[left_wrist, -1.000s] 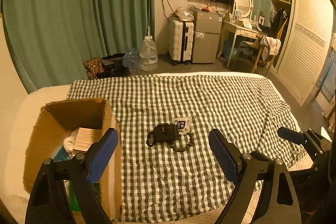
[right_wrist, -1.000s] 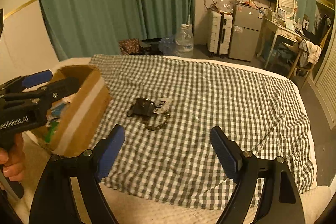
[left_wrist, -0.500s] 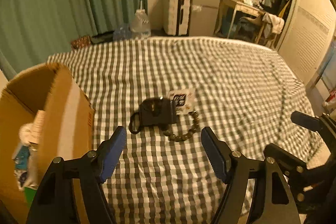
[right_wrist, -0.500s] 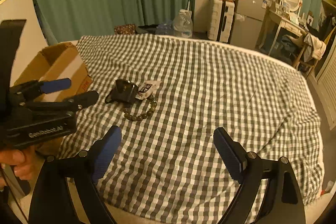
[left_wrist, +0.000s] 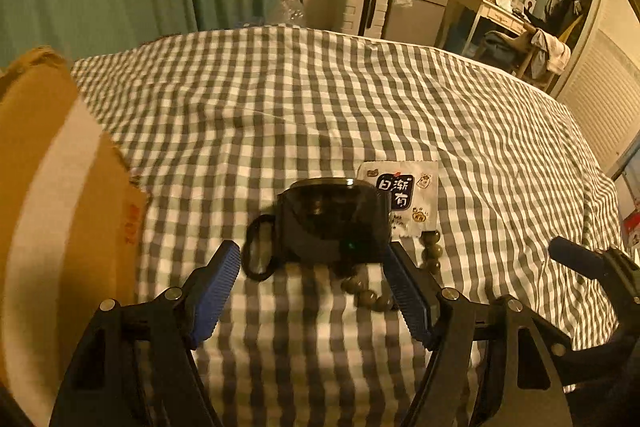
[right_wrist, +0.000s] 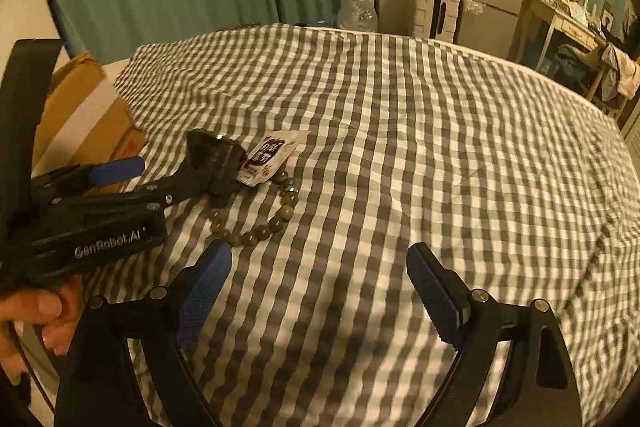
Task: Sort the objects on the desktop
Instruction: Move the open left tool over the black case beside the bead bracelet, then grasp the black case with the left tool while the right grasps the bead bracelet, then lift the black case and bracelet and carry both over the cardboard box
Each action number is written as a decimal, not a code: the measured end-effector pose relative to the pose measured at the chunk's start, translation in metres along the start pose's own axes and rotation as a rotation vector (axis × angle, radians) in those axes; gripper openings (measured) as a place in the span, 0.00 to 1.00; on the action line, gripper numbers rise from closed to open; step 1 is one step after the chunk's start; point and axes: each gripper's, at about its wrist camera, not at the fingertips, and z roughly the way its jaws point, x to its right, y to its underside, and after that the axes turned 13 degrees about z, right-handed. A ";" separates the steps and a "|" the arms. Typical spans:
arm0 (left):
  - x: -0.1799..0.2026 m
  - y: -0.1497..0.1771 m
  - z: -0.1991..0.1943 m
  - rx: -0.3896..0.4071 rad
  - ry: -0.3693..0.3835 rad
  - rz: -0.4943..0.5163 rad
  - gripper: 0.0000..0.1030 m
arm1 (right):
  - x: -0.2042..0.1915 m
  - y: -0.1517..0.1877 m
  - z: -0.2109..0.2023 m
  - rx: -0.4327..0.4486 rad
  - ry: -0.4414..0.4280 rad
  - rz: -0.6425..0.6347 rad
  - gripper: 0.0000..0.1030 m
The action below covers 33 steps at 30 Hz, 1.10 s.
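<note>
Left wrist view: left gripper has dropped to the black mug, jaws gaping, straddling it, pickup imminent.

Black tool frames – blue ribbed pads, silver screws, white lettering.

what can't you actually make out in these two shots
- Cardboard box contents: left wrist view, its own wall hides the inside.
- Bead bracelet: left wrist view, partly behind the black case and the left claw.
- Small print on the white packet: right wrist view, too small.
</note>
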 end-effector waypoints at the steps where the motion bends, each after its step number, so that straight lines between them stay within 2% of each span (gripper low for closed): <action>1: 0.002 -0.002 0.003 0.003 0.004 0.002 0.78 | 0.001 -0.001 0.005 -0.001 0.002 0.004 0.87; 5: 0.005 -0.007 0.017 0.018 0.016 0.016 0.87 | 0.004 -0.004 0.020 -0.010 -0.014 0.019 0.87; 12: -0.008 -0.008 0.050 -0.036 0.009 -0.012 0.87 | -0.003 -0.006 0.044 -0.021 -0.023 0.015 0.87; 14: -0.015 -0.005 0.054 -0.038 0.024 -0.029 0.83 | -0.009 -0.006 0.049 -0.019 -0.016 0.001 0.87; 15: -0.015 -0.004 0.051 -0.030 0.019 -0.024 0.75 | -0.011 -0.006 0.051 -0.015 -0.012 -0.004 0.87; 22: -0.011 0.005 0.041 -0.035 -0.007 0.022 0.75 | -0.028 0.003 0.067 -0.013 0.048 -0.062 0.86; 25: -0.012 0.013 0.032 -0.038 -0.025 0.036 0.75 | -0.028 0.012 0.063 0.001 0.067 -0.070 0.70; 27: -0.007 0.017 0.025 -0.035 -0.027 0.043 0.75 | -0.021 0.013 0.053 0.013 0.068 -0.029 0.34; 29: -0.006 0.020 0.015 -0.027 -0.045 0.063 0.75 | -0.010 0.011 0.048 0.006 0.039 0.018 0.16; 30: -0.004 0.020 0.011 -0.023 -0.051 0.071 0.75 | -0.006 0.012 0.045 0.003 0.026 0.038 0.11; 33: -0.001 0.021 -0.003 -0.011 -0.051 0.082 0.75 | 0.001 0.014 0.038 0.001 0.008 0.067 0.11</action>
